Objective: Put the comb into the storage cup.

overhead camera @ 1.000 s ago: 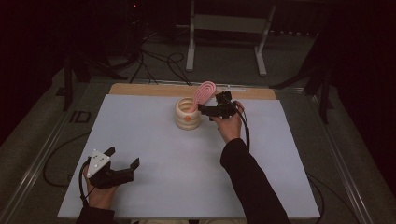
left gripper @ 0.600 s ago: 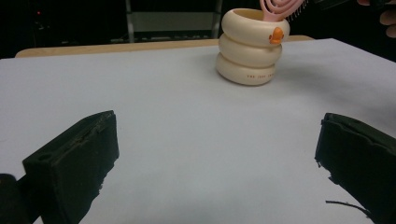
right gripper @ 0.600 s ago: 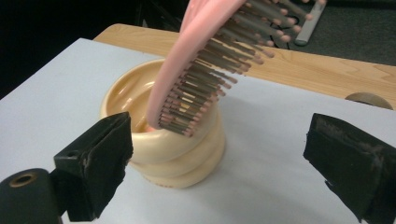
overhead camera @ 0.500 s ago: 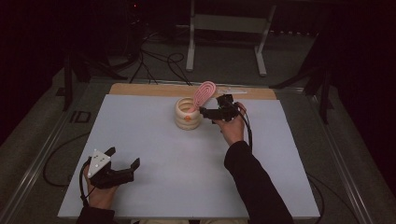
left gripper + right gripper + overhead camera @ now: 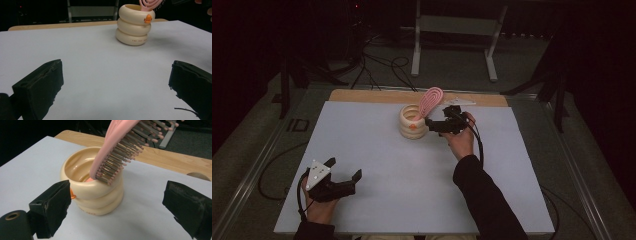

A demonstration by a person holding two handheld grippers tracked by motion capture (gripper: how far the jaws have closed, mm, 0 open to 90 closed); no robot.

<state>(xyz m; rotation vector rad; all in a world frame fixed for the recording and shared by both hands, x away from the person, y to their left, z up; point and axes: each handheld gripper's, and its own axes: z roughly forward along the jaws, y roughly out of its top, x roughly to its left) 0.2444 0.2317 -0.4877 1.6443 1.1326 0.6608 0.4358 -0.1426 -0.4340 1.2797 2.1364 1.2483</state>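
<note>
On the white table top (image 5: 377, 150), a cream holder (image 5: 413, 121) shaped like three stacked rings stands near the far edge, just short of a bare wooden strip (image 5: 362, 96) that runs along the back. A small orange duck bill marks the holder's side. A pink hairbrush (image 5: 430, 101) sits handle-down inside it, leaning against the rim, its oval head tilted up and out toward the person's right, bristles facing that way.

The right gripper (image 5: 435, 125) hovers just beside the holder on its right, held by a hand in a dark sleeve. In the right gripper view its jaws stand wide apart and empty, with the holder (image 5: 92, 185) and brush (image 5: 117, 150) between and beyond them, not touched.

The left gripper (image 5: 343, 176) rests at the near left corner of the table, well apart from the holder. Its jaws are also spread wide with nothing in them; the left gripper view looks across bare white surface to the holder (image 5: 134, 24) in the distance.

The room around is dark. A grey floor surrounds the table, black cables (image 5: 377, 65) lie coiled behind it, and a pale metal stand (image 5: 457, 35) rises on the far side.
</note>
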